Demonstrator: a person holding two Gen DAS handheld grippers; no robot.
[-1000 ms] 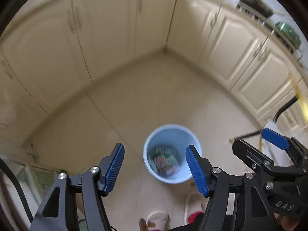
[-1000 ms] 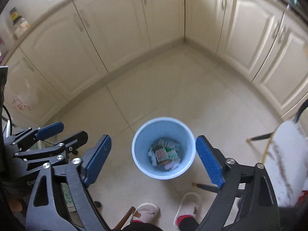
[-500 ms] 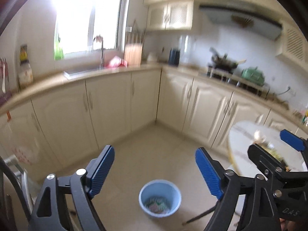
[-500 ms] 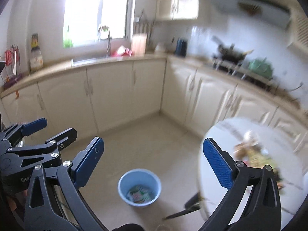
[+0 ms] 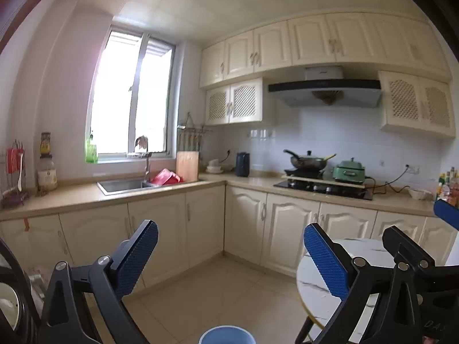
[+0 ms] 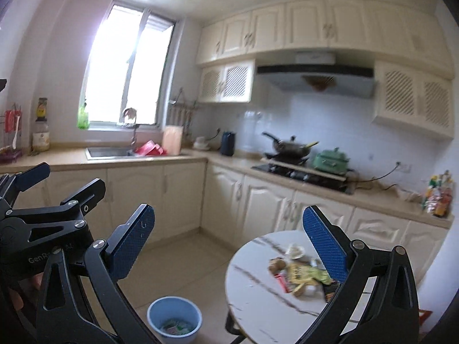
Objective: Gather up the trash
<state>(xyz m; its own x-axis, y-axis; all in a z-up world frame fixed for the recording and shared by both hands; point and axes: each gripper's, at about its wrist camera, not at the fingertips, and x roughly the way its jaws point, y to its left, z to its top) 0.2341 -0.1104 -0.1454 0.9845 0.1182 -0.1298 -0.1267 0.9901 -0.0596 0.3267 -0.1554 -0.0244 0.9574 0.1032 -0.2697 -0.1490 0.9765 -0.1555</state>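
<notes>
**Both grippers empty, raised toward the littered bench**

Left gripper (image 5: 229,255) and right gripper (image 6: 229,240): fingers spread wide, the left just opening, nothing between them. Lower centre of the right view, the blue bin (image 6: 174,318) sits on the floor beside the round bench (image 6: 252,283), likely for short drops. Trash (image 6: 301,272) remains heaped on the bench, lower right. Kitchen counter (image 6: 373,200) beyond.

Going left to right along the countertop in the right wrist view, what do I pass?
Jar → sink → red tub → cutting board → dark kettle → wok → green cooker → bottles.
</notes>
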